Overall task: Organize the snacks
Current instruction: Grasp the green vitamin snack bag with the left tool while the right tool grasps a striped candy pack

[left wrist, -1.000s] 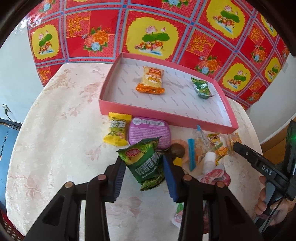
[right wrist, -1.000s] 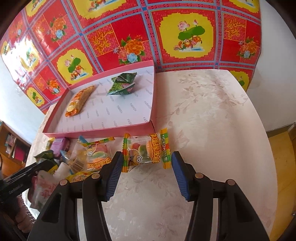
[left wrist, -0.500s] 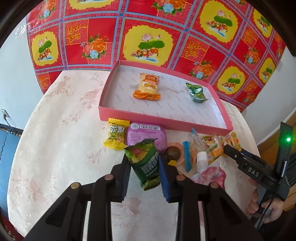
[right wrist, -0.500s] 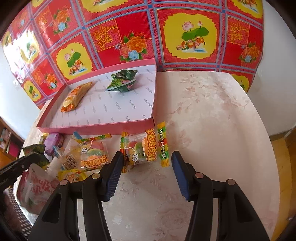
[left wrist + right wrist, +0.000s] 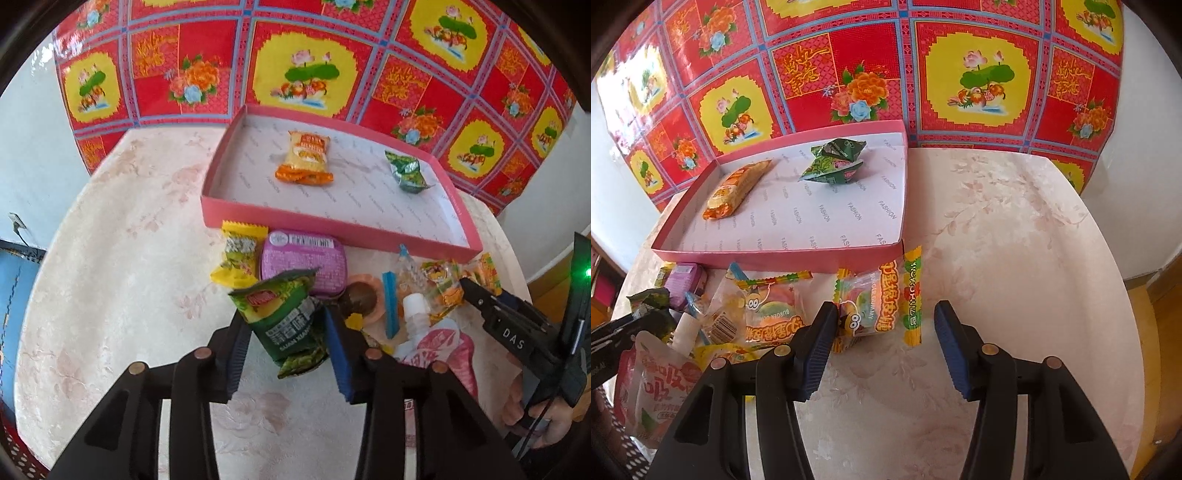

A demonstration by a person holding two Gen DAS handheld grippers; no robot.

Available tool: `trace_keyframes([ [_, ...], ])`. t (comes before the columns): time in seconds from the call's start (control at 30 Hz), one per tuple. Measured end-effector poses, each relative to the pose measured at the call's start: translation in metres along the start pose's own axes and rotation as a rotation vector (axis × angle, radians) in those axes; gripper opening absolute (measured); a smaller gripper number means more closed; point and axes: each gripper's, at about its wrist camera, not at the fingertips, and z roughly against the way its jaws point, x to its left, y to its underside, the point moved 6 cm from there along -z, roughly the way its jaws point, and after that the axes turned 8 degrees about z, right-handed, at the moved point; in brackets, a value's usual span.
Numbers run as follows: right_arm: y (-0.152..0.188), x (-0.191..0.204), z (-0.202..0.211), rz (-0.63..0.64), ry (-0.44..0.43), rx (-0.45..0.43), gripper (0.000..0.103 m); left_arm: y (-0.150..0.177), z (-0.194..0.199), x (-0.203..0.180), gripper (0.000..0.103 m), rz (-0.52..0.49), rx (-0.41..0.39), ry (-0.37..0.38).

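My left gripper [image 5: 286, 343] is shut on a green snack packet [image 5: 286, 317] and holds it just above the table, in front of the pink tray [image 5: 332, 225]. The tray holds an orange snack pack [image 5: 304, 158] and a small green packet [image 5: 406, 171]. My right gripper [image 5: 884, 343] is open and empty, its jaws either side of a burger gummy pack [image 5: 877, 302] that lies on the table below the tray's [image 5: 775, 254] front right corner.
Loose snacks lie in front of the tray: a yellow candy [image 5: 238, 254], a purple tin [image 5: 303, 260], a second gummy pack [image 5: 768, 310], a white-capped red pouch [image 5: 657, 384]. A round table with pale floral cloth [image 5: 1015, 258]; a red patterned wall cloth behind.
My left gripper closed on the green packet and lifted it slightly. The right gripper edged forward toward the gummy pack, still open.
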Motion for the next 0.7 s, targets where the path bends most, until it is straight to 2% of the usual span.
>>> trace_keyframes([
  [0.23, -0.0005, -0.0002, -0.0003, -0.003, 0.001, -0.012, 0.057, 0.0005, -0.0039, 0.0010, 0.044, 0.001, 0.003, 0.025],
  [0.47, -0.0003, 0.0002, -0.0005, -0.015, 0.005, -0.024, 0.057, -0.0003, -0.0020, -0.0022, 0.034, -0.029, -0.009, 0.046],
  [0.53, 0.0002, -0.0022, -0.0001, -0.032, 0.012, -0.025, 0.051, -0.0008, -0.0005, -0.0025, 0.032, -0.032, -0.013, 0.054],
  [0.6, 0.0006, -0.0045, 0.0008, -0.045, 0.001, -0.027, 0.038, -0.0009, 0.0015, -0.0020, 0.031, -0.035, -0.018, 0.061],
  [0.7, 0.0024, -0.0066, 0.0026, -0.070, -0.026, -0.031, 0.036, 0.0010, 0.0041, -0.0002, 0.031, -0.032, -0.025, 0.065],
])
